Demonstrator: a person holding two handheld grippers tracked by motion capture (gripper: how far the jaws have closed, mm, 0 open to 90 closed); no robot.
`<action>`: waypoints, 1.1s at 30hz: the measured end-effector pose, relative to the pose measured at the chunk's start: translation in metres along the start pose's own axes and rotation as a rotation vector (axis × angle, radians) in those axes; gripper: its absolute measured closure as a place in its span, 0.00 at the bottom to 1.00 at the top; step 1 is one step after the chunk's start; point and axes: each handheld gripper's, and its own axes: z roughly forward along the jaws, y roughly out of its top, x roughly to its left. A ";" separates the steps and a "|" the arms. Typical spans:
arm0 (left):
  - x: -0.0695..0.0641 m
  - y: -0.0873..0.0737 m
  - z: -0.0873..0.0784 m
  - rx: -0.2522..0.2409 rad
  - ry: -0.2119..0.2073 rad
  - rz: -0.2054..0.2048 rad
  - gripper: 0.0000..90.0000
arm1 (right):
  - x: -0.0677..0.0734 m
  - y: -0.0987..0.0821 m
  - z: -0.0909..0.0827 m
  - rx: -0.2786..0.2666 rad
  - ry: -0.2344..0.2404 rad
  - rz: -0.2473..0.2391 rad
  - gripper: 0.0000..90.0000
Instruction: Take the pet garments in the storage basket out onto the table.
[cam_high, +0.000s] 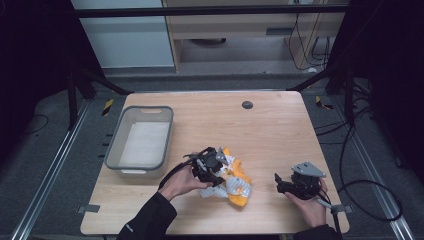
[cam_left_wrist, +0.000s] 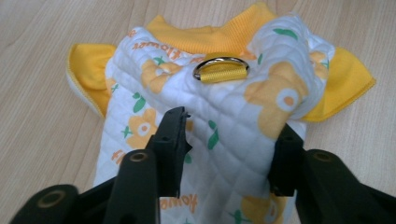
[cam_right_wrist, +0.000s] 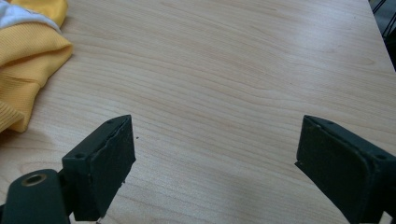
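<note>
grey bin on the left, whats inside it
The grey bin holds nothing visible in the high view except a pale, whitish floor or liner. Its near wall hides a strip of the floor. The small quilted garment lies outside it, on the table.

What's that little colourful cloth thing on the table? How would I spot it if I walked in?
Look at the wooden table, toward its near edge, right of the grey plastic bin. There lies a tiny quilted garment, white with orange flowers and yellow ribbed trim, between the left gripper fingers. A metal D-ring on its back marks it out.
</note>
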 end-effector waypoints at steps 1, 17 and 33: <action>0.000 0.000 -0.001 -0.002 0.001 -0.001 0.58 | 0.000 0.000 0.000 0.001 -0.001 0.000 0.13; -0.003 -0.011 -0.029 -0.107 0.011 -0.026 0.37 | 0.000 0.000 0.000 0.002 -0.002 0.002 0.12; -0.011 -0.029 -0.053 -0.172 0.041 -0.031 0.33 | 0.000 0.000 0.000 0.003 -0.003 0.007 0.12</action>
